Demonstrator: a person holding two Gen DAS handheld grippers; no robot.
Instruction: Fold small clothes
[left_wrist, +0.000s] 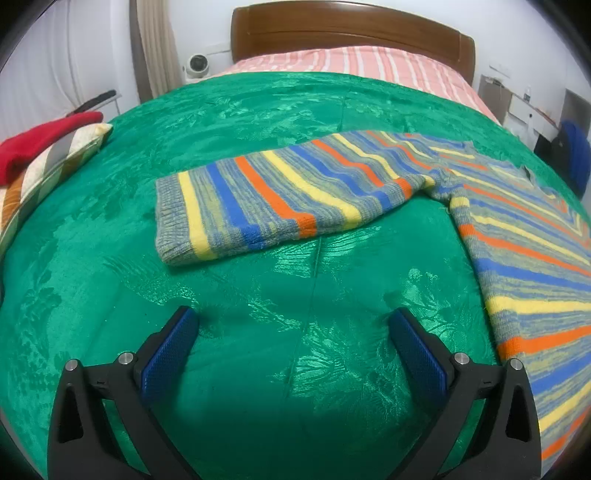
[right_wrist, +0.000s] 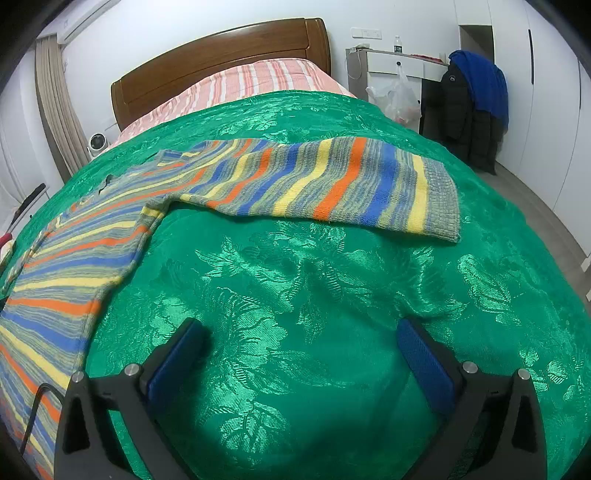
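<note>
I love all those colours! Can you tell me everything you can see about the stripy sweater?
The stripy sweater looks like soft knitted wool, with blue, orange and yellow stripes over speckled grey-green. It lies flat and spread out on the shiny green bedspread, not folded yet. One sleeve stretches to one side, the other sleeve to the opposite side, each ending in a ribbed grey cuff. Only the bedspread touches it; both grippers are open and off it.

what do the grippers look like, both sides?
Same build. Left gripper and right gripper: black plastic frames with triangular cutouts, silver pivot pins, and textured blue pads on both fingers. A thin black cable loops beside the right one. No hands or sleeves visible.
</note>
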